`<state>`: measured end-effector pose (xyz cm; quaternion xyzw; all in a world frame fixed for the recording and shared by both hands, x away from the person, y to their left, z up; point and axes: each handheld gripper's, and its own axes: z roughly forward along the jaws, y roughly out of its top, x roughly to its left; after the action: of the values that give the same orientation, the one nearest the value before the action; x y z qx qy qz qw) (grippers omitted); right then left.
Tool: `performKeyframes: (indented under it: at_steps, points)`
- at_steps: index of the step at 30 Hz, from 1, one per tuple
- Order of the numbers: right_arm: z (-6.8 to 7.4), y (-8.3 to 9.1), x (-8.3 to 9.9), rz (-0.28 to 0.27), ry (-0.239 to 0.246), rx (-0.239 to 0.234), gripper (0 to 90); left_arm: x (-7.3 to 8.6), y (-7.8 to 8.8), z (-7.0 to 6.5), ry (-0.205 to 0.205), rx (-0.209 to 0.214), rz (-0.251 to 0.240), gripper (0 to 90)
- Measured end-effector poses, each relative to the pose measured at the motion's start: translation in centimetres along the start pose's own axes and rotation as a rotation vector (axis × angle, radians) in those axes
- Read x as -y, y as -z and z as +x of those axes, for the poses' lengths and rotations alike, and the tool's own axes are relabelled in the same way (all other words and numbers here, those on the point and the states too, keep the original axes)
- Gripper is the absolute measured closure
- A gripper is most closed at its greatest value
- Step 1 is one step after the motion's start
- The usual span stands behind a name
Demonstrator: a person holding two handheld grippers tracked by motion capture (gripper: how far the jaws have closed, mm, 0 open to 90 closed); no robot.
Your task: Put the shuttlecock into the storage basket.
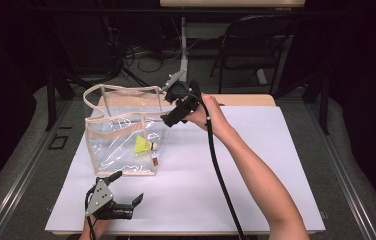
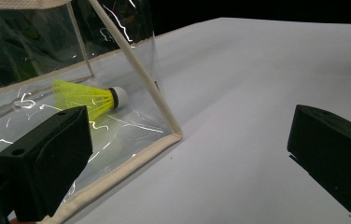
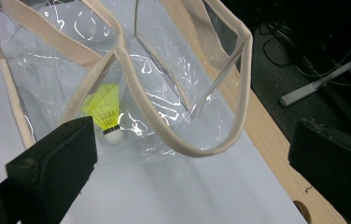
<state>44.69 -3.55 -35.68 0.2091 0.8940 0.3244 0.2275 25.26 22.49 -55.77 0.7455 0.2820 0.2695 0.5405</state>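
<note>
**Shuttlecock Inside Clear Tote, Both Grippers Empty**

My right gripper point(image 1: 168, 119) hangs above the open mouth of the clear tote bag point(image 1: 121, 145), at its right rim, angled down into it. Its jaws stand wide apart with nothing between them. In the right gripper view, the beige handles point(image 3: 183, 140) loop across the opening, and the yellow shuttlecock point(image 3: 104, 112) lies on the bag's floor beneath them, cork end toward the camera.

My left gripper point(image 1: 126, 209) rests low near the front edge of the white table surface point(image 1: 256, 165), just in front of the bag's near corner. Its jaws are also spread, holding nothing. In the left gripper view, the shuttlecock point(image 2: 87, 97) lies on its side behind the transparent wall, close to the bag's beige-trimmed corner point(image 2: 176, 133).
</note>
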Motion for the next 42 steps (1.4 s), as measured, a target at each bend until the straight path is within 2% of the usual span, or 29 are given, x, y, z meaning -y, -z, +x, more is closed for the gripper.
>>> performKeyframes:
  at_steps: [23, 42]
  points:
    - [-0.1, 2.4, 5.3, -0.03, -0.05, 0.02, 0.0, 0.0, -0.1, -0.1, -0.001, 0.006, 0.001, 0.1]
    - [1.1, 4.2, 9.7, -0.067, -0.075, 0.05, 0.0, 0.0, -0.2, -0.1, -0.001, 0.009, 0.003, 0.0]
